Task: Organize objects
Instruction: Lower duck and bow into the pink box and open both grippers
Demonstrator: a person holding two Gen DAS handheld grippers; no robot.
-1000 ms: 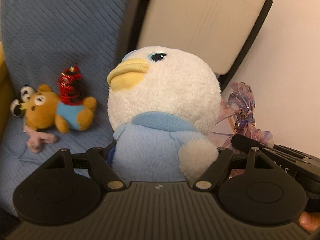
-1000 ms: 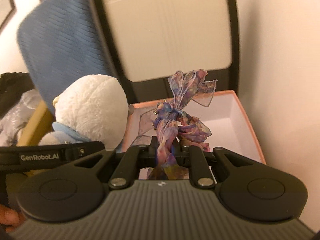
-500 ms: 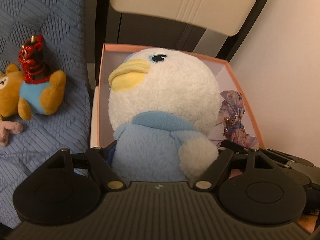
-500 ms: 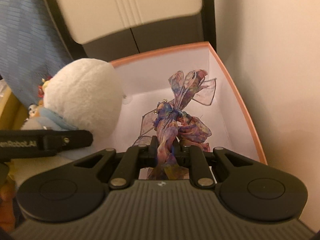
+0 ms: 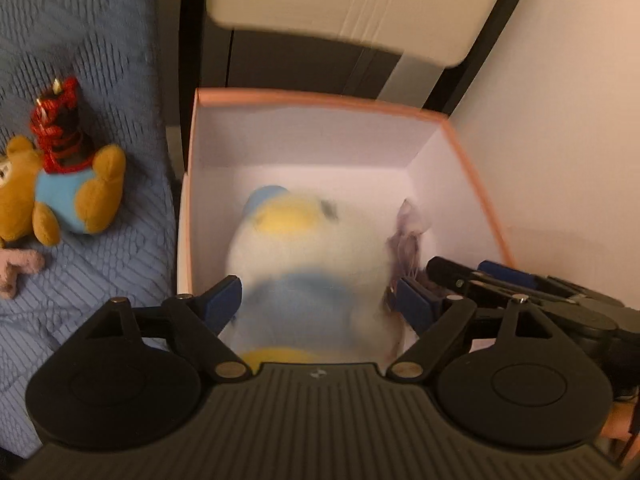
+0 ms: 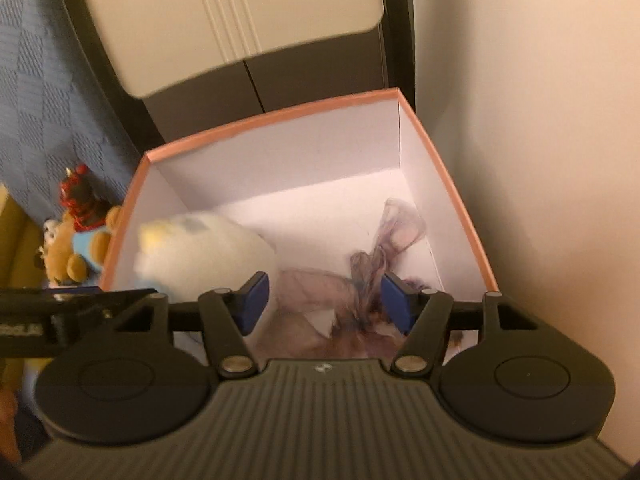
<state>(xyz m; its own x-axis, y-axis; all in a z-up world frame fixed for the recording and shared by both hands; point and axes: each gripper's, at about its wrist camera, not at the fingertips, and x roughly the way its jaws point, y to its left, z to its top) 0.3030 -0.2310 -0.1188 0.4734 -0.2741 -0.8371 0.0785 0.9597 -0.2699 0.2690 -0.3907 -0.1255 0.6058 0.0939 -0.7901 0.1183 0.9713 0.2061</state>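
A white box with a pink rim (image 5: 312, 98) (image 6: 272, 116) stands against the wall. The white-and-blue penguin plush (image 5: 304, 248) (image 6: 200, 248) is blurred and inside the box, free of my open left gripper (image 5: 320, 300) above it. The purple sheer ribbon bow (image 6: 360, 272) (image 5: 408, 236) lies in the box's right side, below my open right gripper (image 6: 324, 296). Both grippers hover over the box's near edge.
A brown bear plush in blue (image 5: 60, 196) (image 6: 76, 248), with a red-and-black figure (image 5: 56, 124) on it, lies on the blue quilted seat (image 5: 80, 40) left of the box. A pink toy (image 5: 16, 268) lies nearby. A cream chair back (image 6: 224, 16) stands behind; a wall (image 6: 540, 160) is right.
Both grippers moved over the box and opened. The penguin plush left my left gripper and dropped into the box. The ribbon bow left my right gripper and fell in.
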